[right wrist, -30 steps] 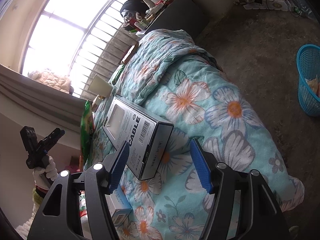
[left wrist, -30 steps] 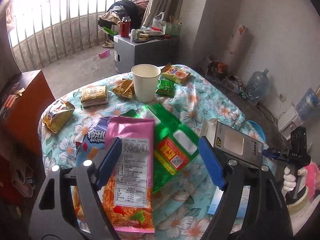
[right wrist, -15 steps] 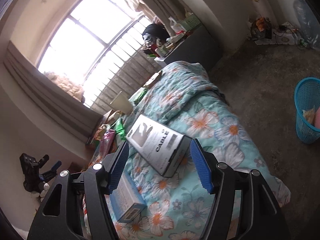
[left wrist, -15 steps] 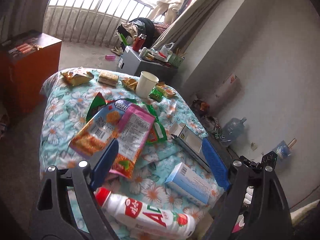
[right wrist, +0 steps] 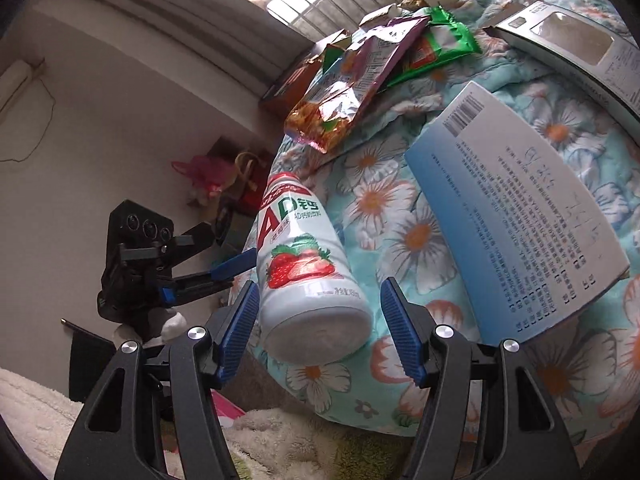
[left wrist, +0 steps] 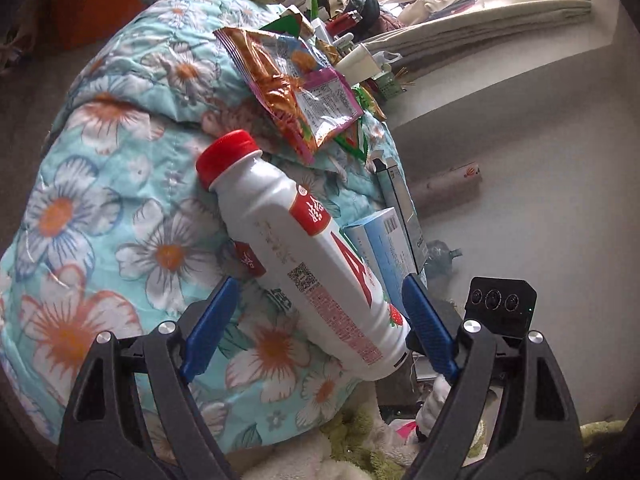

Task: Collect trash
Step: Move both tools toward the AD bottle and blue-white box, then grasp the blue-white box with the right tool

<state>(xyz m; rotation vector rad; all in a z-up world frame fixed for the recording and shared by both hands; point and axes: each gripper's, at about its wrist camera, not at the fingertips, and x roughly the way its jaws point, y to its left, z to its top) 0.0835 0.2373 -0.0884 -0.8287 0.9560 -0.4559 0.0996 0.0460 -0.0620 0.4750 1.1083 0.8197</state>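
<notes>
A white drink bottle [left wrist: 304, 256] with a red cap lies on its side at the near edge of the flowered tablecloth [left wrist: 120, 208]. My left gripper [left wrist: 316, 316] straddles the bottle's lower half; its jaws are closing, and a gap still shows at the left pad. In the right wrist view the bottle's base [right wrist: 316, 328] sits between the fingers of my right gripper [right wrist: 320, 320], which stands open with space at the right pad. The left gripper's blue fingertip [right wrist: 236, 264] shows beside the bottle. Snack bags [left wrist: 304, 92] lie further back.
A light blue carton [right wrist: 512, 216] and a grey cable box [right wrist: 560, 40] lie right of the bottle. Further back are a green wrapper [right wrist: 436, 48] and a paper cup [left wrist: 358, 62]. White fluffy fabric [right wrist: 40, 412] lies below the table edge. A water jug [left wrist: 444, 260] stands on the floor.
Both grippers swung from over the snack bags and the cable box to the table's near edge and rolled. The bottle, unseen a second ago, now lies between both pairs of fingers.
</notes>
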